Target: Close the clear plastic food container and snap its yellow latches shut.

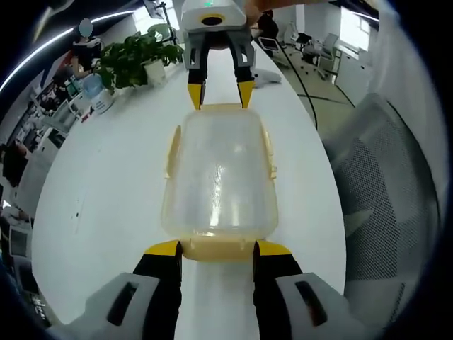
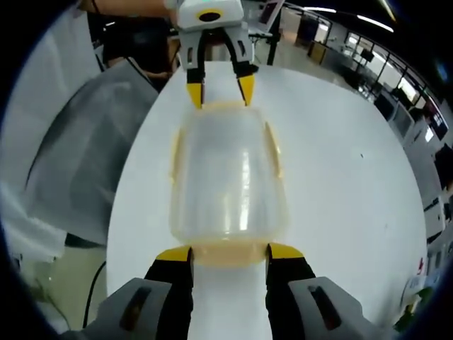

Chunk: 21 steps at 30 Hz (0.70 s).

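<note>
White tabletop (image 1: 99, 191) carries the clear container (image 1: 219, 188), lid already seated, lying lengthwise between the two grippers. Nearest in the left gripper view, the left gripper (image 1: 216, 249) spreads its jaws around the near yellow end latch (image 1: 216, 248); at the far end the right gripper (image 1: 220, 92) brackets the opposite latch, jaws also apart. Latching looks under way; next, likely squeeze each latch shut. Side latches (image 1: 172, 152) flare outward.
</note>
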Each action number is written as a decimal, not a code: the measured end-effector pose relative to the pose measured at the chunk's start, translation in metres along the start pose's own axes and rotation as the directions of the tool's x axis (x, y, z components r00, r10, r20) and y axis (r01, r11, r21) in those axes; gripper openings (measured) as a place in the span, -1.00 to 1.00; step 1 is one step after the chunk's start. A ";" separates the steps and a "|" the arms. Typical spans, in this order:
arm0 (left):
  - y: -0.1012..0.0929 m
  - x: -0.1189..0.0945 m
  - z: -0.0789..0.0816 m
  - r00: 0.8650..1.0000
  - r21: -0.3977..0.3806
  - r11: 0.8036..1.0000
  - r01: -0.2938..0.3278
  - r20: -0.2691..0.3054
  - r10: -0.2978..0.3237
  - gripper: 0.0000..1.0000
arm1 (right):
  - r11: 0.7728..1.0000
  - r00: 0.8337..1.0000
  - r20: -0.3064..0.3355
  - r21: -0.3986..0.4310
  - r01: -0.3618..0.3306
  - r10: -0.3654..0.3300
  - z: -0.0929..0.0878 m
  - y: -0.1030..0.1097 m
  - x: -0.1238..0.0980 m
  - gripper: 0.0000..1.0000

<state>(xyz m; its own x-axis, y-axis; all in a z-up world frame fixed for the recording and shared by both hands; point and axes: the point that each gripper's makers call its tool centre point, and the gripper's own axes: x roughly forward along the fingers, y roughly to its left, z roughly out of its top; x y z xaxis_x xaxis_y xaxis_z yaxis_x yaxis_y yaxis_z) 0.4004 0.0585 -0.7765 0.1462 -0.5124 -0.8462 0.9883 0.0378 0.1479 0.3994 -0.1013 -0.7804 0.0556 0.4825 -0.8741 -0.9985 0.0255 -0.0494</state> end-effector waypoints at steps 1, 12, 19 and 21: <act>0.000 0.001 0.001 1.000 0.001 1.000 0.000 0.000 0.000 -0.23 | 1.000 1.000 0.000 0.001 -0.001 0.001 -0.002 -0.001 0.000 -0.24; -0.001 0.011 0.007 1.000 0.002 1.000 0.015 0.000 -0.015 -0.23 | 0.999 1.000 -0.002 0.027 -0.018 0.018 -0.014 0.001 0.002 -0.23; 0.000 0.014 0.000 1.000 -0.002 1.000 0.025 -0.002 -0.025 -0.23 | 0.998 0.999 -0.003 0.047 -0.031 0.031 -0.014 0.000 0.010 -0.23; 0.001 0.015 -0.002 1.000 -0.002 1.000 0.024 -0.001 -0.024 -0.23 | 0.998 0.999 -0.001 0.050 -0.033 0.033 -0.013 -0.001 0.010 -0.23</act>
<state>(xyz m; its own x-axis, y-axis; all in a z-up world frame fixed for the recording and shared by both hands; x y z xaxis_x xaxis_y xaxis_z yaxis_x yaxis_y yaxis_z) 0.4039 0.0528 -0.7900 0.1223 -0.5120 -0.8502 0.9916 0.0274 0.1261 0.4006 -0.1079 -0.7958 0.0223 0.4824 -0.8757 -0.9986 0.0533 0.0039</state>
